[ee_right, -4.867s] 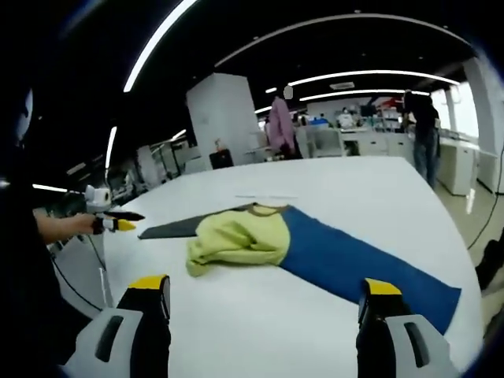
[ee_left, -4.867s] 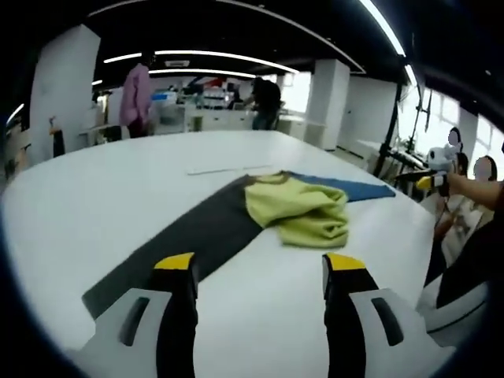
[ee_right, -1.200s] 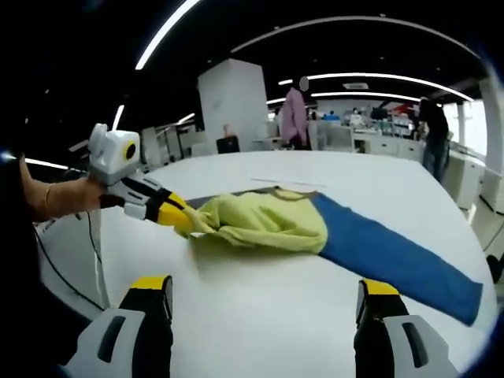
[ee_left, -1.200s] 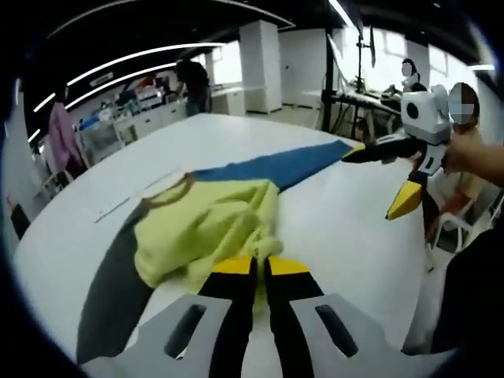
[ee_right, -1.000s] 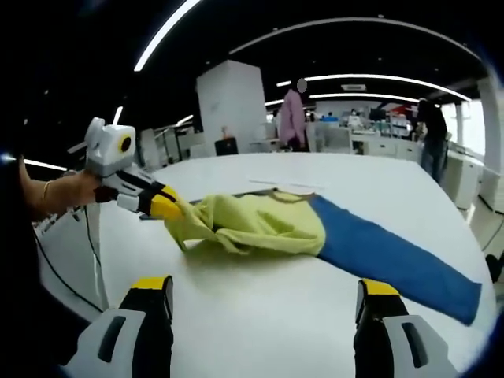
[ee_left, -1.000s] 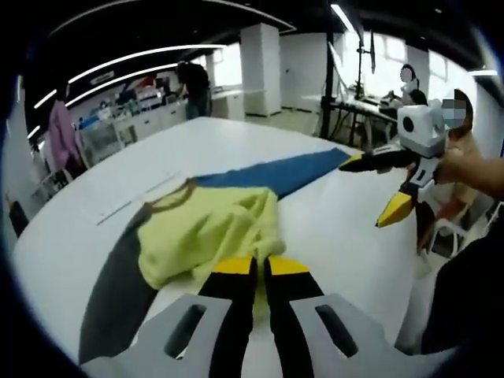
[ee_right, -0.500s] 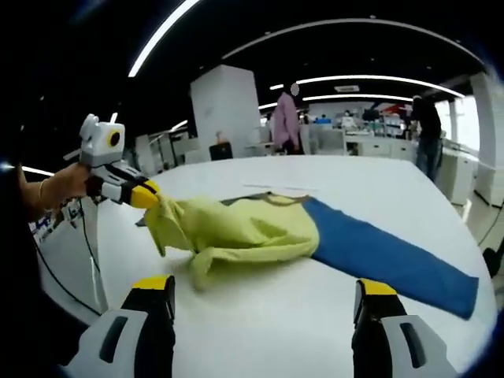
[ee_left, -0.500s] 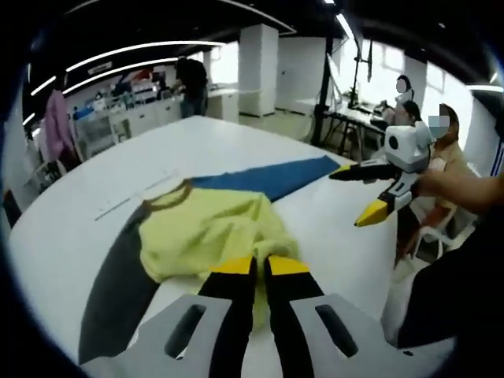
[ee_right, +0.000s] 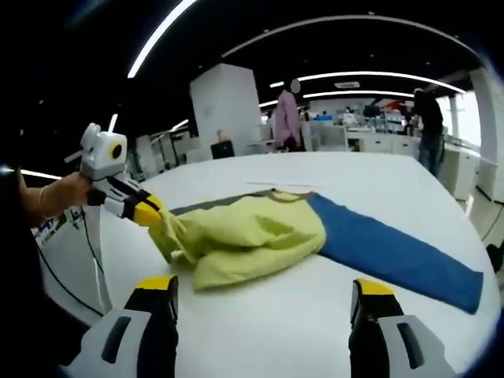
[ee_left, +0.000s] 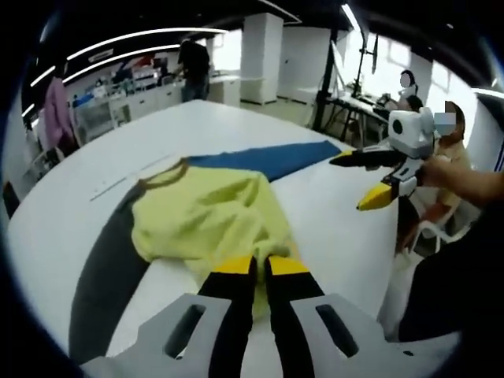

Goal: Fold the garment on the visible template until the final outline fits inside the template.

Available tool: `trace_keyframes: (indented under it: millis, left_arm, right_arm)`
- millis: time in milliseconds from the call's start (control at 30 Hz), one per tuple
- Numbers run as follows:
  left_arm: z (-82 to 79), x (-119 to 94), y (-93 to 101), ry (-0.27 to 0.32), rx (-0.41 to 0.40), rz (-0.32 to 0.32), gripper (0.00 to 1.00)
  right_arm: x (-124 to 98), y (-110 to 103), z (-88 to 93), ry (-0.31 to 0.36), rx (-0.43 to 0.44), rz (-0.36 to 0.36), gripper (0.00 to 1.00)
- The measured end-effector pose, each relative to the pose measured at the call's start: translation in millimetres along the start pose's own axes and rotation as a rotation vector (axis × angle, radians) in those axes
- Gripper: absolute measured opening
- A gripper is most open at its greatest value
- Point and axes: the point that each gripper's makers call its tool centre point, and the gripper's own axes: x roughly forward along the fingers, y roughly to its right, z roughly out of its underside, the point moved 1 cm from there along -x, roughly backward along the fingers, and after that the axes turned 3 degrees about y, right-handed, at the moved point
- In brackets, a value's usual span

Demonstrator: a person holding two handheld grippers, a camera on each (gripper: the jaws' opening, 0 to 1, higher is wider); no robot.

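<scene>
Left gripper view: with the left gripper (ee_left: 261, 266) jaws pinching a hem of the crumpled yellow garment (ee_left: 206, 216) mid-desk (ee_left: 71, 169) on the dark-and-blue template (ee_left: 272, 157) and the right gripper (ee_right: 264, 292) jaws spread, draw it flat along the template's long axis, collar (ee_left: 161, 174) toward the far edge

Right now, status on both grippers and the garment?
Left gripper shut on yellow garment. Right gripper open, empty. Garment bunched on the template, unfolded. Nothing in the way.
</scene>
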Motion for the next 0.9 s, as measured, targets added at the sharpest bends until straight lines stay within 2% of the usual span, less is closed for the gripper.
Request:
trace_keyframes:
  millis: [133, 267, 567, 700, 900]
  left_arm:
    - [12.4, 2, 4.5, -0.025, 0.002, 0.001, 0.04]
    - [20.7, -1, 13.2, -0.042, 0.014, 0.020, 0.11]
    - [20.5, -24, 16.3, -0.023, 0.025, 0.024, 0.21]
    - [22.6, -35, 5.1, -0.021, 0.036, -0.009, 0.24]
    - [40.2, -41, -25.9, -0.048, 0.012, -0.098, 0.25]
  right_arm:
    - [4, -8, 2.1, -0.005, 0.008, -0.014, 0.88]
    - [8, -17, 5.6, -0.017, 0.001, -0.037, 0.87]
    - [12, -28, 7.6, -0.030, -0.013, -0.065, 0.86]
    - [14, -33, 8.8, -0.035, -0.014, -0.076, 0.84]
    - [19, -41, 12.5, -0.050, -0.011, -0.082, 0.80]
